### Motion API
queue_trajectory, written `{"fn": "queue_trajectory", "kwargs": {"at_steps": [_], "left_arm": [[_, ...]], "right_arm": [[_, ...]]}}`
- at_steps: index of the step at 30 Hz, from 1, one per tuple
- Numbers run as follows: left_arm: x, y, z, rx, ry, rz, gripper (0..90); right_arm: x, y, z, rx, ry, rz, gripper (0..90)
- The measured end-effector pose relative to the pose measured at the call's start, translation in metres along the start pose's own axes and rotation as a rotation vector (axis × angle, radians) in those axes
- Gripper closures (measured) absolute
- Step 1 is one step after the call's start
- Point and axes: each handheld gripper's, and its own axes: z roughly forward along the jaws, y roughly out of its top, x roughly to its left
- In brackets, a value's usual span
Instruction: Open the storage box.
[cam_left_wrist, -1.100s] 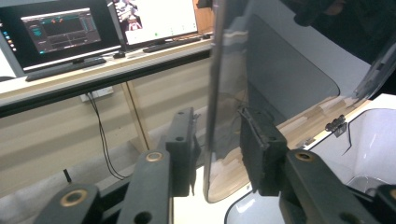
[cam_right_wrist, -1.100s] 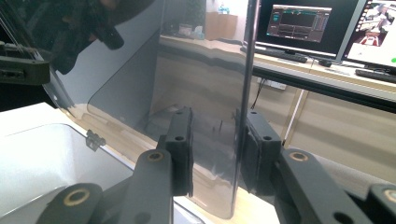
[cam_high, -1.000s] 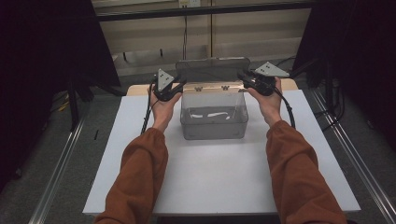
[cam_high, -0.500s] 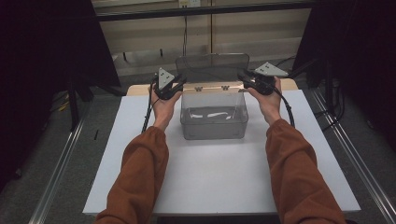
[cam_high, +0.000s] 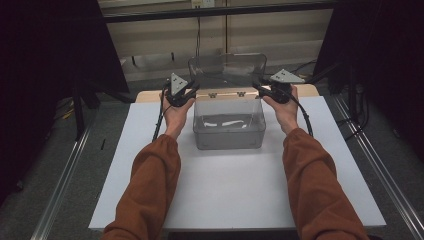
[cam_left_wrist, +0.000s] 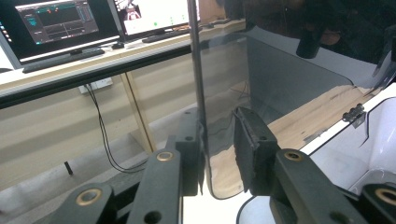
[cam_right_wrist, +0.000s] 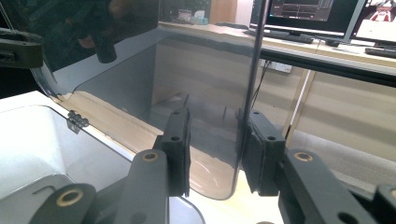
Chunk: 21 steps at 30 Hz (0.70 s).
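From above we are seeing the clear plastic box (cam_high: 229, 125) sitting at the far middle of the white table (cam_high: 235, 190), with pale strips lying on its floor and its hinged lid (cam_high: 227, 70) standing upright off the far edge. The left gripper (cam_high: 192, 92) is meeting the lid's left edge and the right gripper (cam_high: 259, 89) its right edge, but from here we are not making out the jaws.

The gripper views are giving us that detail. In the left gripper view the lid's edge (cam_left_wrist: 198, 79) is running up between the two black jaws of the left gripper (cam_left_wrist: 219, 154); the left-hand pad is lying against it, while the other pad is standing a little off the pane, so the jaws are as close together as they come yet partly spread. In the right gripper view the right gripper (cam_right_wrist: 217, 154) is straddling the lid (cam_right_wrist: 205, 98) likewise, its right-hand pad at the edge, the other apart. Both views are also showing the metal hinge (cam_right_wrist: 77, 121) and monitors (cam_left_wrist: 56, 23) beyond.
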Motion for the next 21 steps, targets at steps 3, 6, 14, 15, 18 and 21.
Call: {"fn": "queue_trajectory", "kwargs": {"at_steps": [3, 6, 14, 15, 18, 21], "left_arm": [[0.001, -0.0009, 0.0011, 0.007, 0.0, 0.005, 71.7], [0.0015, -0.0008, 0.0027, 0.009, -0.003, 0.008, 71.5], [0.0025, -0.0023, 0.0066, 0.02, 0.008, -0.002, 71.6], [0.0027, -0.0024, 0.0071, 0.021, 0.009, -0.002, 71.5], [0.0032, -0.0035, 0.0079, 0.029, 0.003, -0.003, 71.5], [0.0038, -0.0052, 0.0096, 0.039, 0.005, 0.003, 71.6]], "right_arm": [[-0.0005, -0.0022, 0.0017, 0.013, -0.008, 0.0, 62.4], [-0.0023, -0.0044, 0.003, 0.019, -0.017, 0.001, 62.0], [-0.0061, -0.0058, 0.0049, 0.034, -0.017, 0.013, 62.7], [-0.0059, -0.0059, 0.0056, 0.034, -0.016, 0.016, 62.9], [-0.0054, -0.0061, 0.0078, 0.036, -0.017, 0.009, 63.5], [-0.0039, -0.0063, 0.0097, 0.047, -0.018, -0.002, 63.8]]}}
